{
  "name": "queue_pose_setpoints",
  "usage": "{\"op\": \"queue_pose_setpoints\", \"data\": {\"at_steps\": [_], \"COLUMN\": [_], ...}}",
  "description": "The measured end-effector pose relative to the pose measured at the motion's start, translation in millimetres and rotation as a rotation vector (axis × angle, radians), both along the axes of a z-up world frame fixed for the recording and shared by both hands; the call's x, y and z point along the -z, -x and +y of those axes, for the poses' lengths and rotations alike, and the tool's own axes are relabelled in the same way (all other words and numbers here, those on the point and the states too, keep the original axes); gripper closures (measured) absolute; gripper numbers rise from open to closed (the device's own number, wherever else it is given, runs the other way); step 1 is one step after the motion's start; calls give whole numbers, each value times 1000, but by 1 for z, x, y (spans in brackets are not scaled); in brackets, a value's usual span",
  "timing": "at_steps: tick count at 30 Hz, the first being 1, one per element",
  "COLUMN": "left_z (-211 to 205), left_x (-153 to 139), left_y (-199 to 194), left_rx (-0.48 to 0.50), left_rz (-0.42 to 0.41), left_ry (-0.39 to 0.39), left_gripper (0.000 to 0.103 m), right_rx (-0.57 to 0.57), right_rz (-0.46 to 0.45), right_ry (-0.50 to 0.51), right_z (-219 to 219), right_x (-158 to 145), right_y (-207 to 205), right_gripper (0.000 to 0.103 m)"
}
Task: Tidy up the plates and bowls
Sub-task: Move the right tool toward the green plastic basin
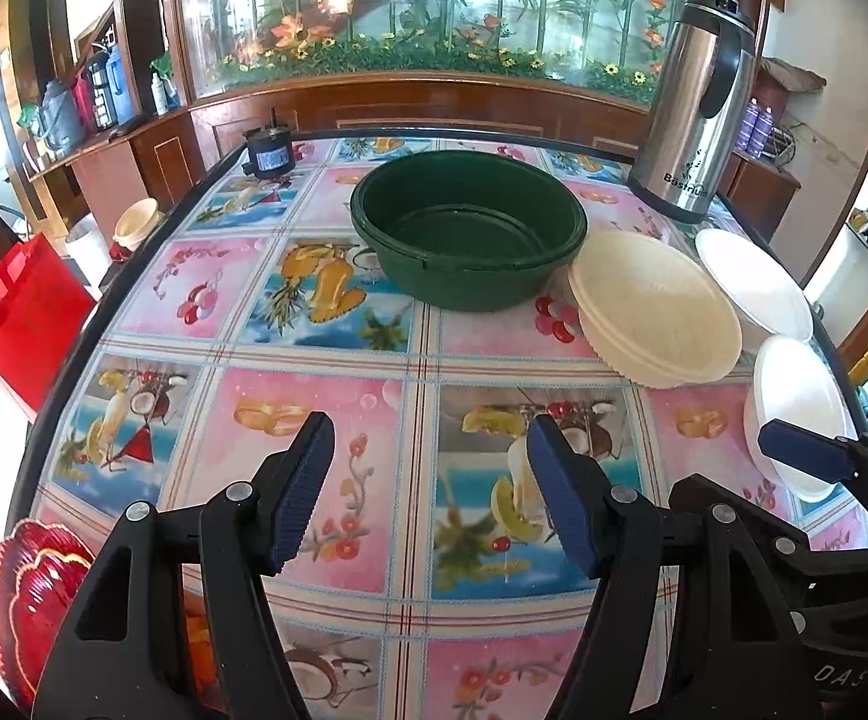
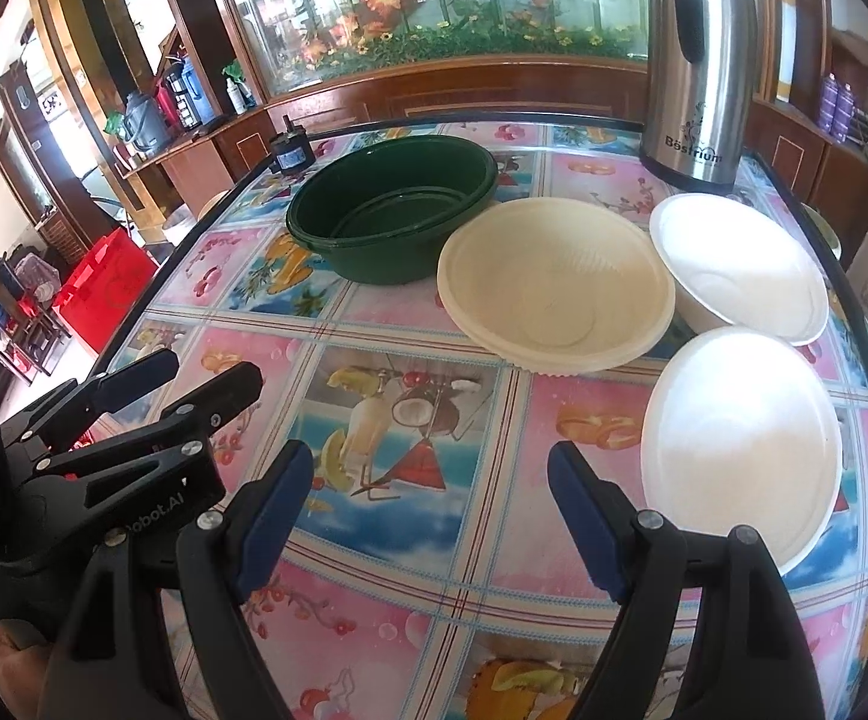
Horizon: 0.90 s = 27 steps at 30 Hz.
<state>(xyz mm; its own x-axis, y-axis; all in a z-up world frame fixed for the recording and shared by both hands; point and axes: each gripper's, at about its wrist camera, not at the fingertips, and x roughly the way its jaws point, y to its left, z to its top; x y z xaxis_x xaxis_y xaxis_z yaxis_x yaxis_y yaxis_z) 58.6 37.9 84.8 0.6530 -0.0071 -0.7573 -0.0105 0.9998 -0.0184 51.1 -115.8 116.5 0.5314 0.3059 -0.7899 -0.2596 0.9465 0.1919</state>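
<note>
Bowls and plates sit grouped on the far right of the table [image 1: 326, 372], and nothing is in my grip yet. The green basin [image 1: 468, 228] stands far and central, wide and empty, so I judge it the natural base for nesting the rest. Touching its right side is the cream ribbed bowl [image 2: 555, 282], and to its right the far white bowl [image 2: 739, 267] sits close against it. The near white bowl [image 2: 741, 444] lies nearest my right hand-held gripper [image 2: 431, 516], whose jaws stand apart over bare tablecloth just left of that bowl. My left hand-held gripper [image 1: 431, 480] also has its jaws apart, hovering over the near middle of the table, holding nothing. A red scalloped plate [image 1: 44, 588] sits at the near left edge, well apart from the others, so it probably needs gathering too. The steel flask [image 1: 694, 114] stands at the far right, behind the bowls; I would keep clear of it when lifting.
</note>
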Motion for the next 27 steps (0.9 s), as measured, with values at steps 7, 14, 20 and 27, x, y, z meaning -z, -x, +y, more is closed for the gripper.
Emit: {"op": "queue_pose_setpoints", "data": {"at_steps": [7, 14, 20, 27], "left_z": [1, 0, -2, 7], "left_x": [-3, -2, -2, -5], "left_y": [-12, -18, -25, -53], "left_rx": [-7, -6, -4, -6], "left_rz": [1, 4, 15, 54], "left_ry": [-10, -11, -10, 16], "left_gripper": [36, 36, 36, 36], "right_rx": [0, 3, 4, -17], "right_rz": [-6, -8, -1, 6], "right_ry": [6, 1, -3, -17], "right_z": [2, 0, -1, 4], "right_x": [-4, -4, -2, -5], "right_y": [-11, -15, -21, -45], "right_gripper": [22, 22, 22, 22]}}
